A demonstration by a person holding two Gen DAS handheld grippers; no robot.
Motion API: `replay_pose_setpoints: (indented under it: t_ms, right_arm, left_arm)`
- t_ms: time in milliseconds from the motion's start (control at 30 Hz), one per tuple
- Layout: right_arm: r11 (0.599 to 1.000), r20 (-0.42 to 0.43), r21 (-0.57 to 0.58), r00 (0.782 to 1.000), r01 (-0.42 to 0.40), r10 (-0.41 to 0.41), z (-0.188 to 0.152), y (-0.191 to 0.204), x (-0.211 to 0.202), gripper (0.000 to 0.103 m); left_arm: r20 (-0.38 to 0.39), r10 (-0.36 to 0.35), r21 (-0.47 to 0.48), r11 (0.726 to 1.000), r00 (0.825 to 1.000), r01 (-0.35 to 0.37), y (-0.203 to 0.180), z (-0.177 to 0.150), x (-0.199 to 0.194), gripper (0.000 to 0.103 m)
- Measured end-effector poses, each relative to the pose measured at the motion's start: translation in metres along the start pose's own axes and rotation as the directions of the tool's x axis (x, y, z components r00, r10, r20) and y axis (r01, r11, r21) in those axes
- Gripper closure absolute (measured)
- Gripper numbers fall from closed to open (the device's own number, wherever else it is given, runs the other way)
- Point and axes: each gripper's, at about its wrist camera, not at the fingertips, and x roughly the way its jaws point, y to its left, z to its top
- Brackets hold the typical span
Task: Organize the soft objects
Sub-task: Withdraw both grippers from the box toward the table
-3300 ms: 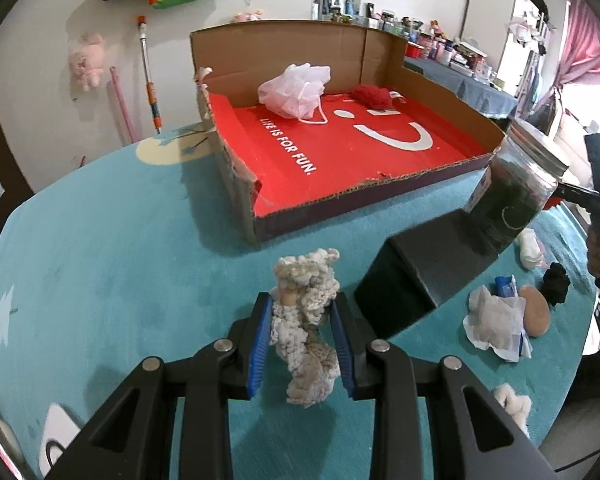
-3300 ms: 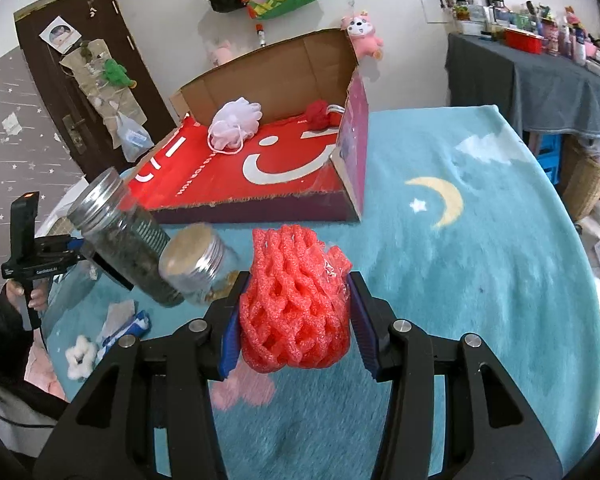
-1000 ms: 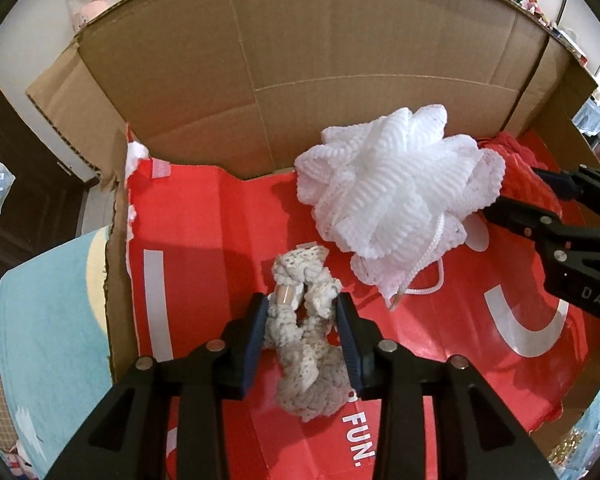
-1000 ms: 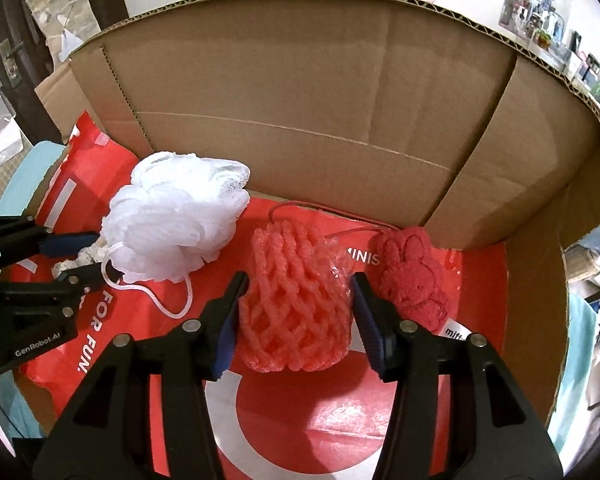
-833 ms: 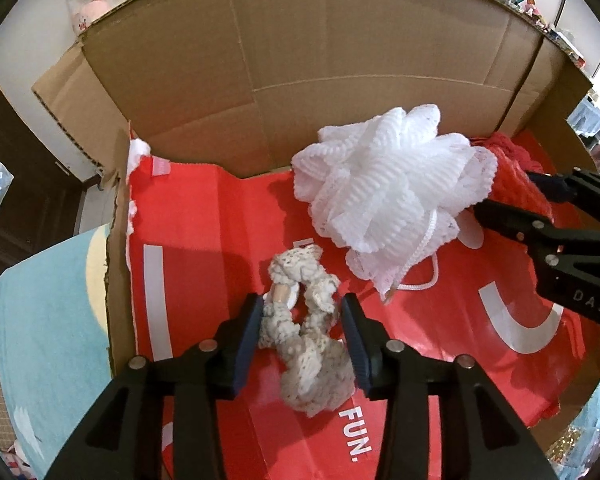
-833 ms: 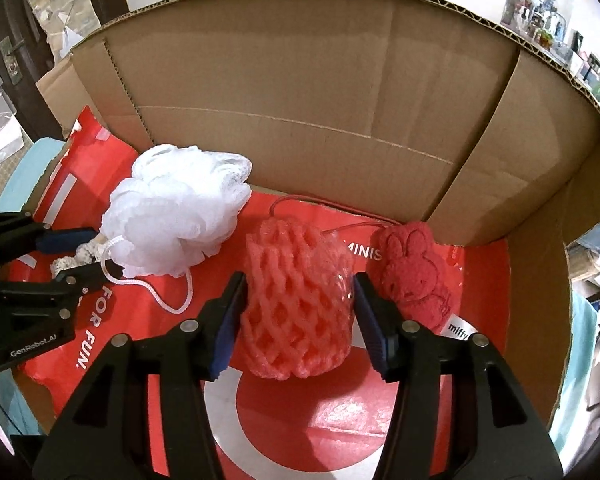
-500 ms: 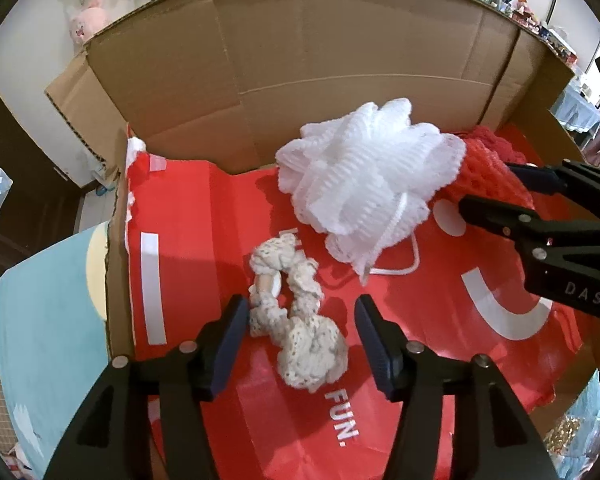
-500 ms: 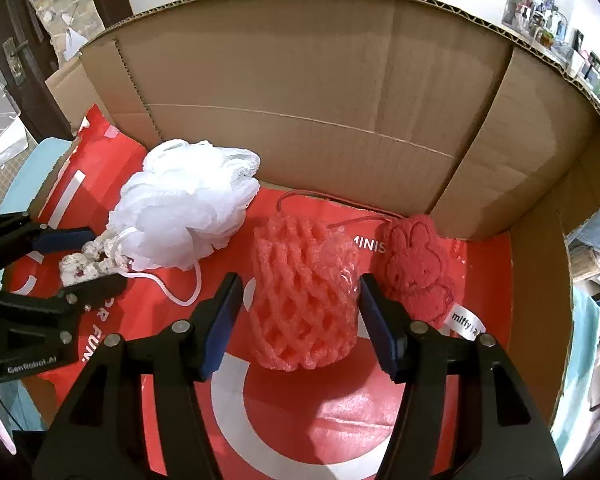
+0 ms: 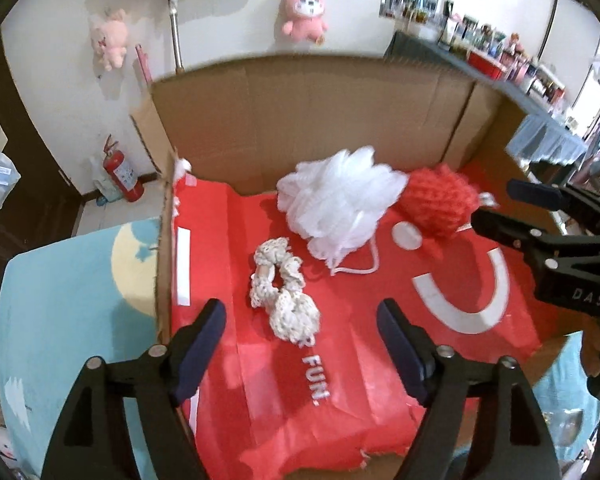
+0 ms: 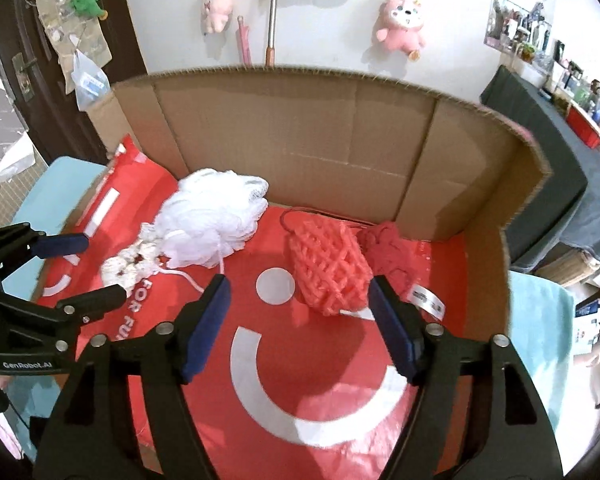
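Observation:
A cream knitted scrunchie [image 9: 282,286] lies loose on the red floor of the cardboard box [image 9: 308,120]. My left gripper [image 9: 300,320] hangs above and behind it, its jaws opening with nothing between them. Beside the scrunchie sits a white mesh bath pouf [image 9: 340,204]. A red foam net [image 10: 328,264] rests on the box floor [image 10: 320,360], next to a red plush bunny [image 10: 388,248]. My right gripper [image 10: 300,300] is pulled back from the net, jaws opening and empty. Each gripper also shows in the other's view: the left gripper [image 10: 78,264], the right gripper [image 9: 496,208].
The box stands on a teal rug [image 9: 68,280] with a moon print. Its tall back wall [image 10: 300,140] and right side wall [image 10: 488,280] close it in. Pink plush toys [image 10: 400,20] hang on the white wall. A cluttered shelf [image 9: 500,64] runs at the far right.
Both grippers let go of their objects and opened wide. The scrunchie and the foam net now lie on the box floor, and both grippers have lifted up and back.

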Motion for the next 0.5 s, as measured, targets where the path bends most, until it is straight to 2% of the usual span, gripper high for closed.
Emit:
replay_pose_setpoints:
  t_ms: [233, 300, 367, 500]
  right_arm:
    - [1.000, 0.095, 0.014, 0.995, -0.010, 0.009, -0.010, 0.003, -0.058, 0.029]
    - [1.000, 0.129, 0.023, 0.991, -0.020, 0.016, -0.016, 0.005, -0.079, 0.027]
    - [0.999, 0.184, 0.024, 0.983, -0.024, 0.020, -0.025, 0.008, -0.106, 0.021]
    - [0.999, 0.262, 0.020, 0.965, -0.027, 0.021, -0.042, 0.013, -0.148, 0.015]
  left_arm:
    - [0.125, -0.041, 0.002, 0.999, 0.991, 0.041, -0.017, -0.007, -0.052, 0.012]
    - [0.174, -0.050, 0.003, 0.999, 0.984, 0.050, -0.019, -0.014, -0.067, 0.007]
    - [0.220, -0.049, 0.011, 0.999, 0.974, 0.047, -0.025, -0.021, -0.086, 0.006]
    - [0.322, -0.049, 0.032, 0.999, 0.946, 0.041, -0.038, -0.042, -0.125, 0.000]
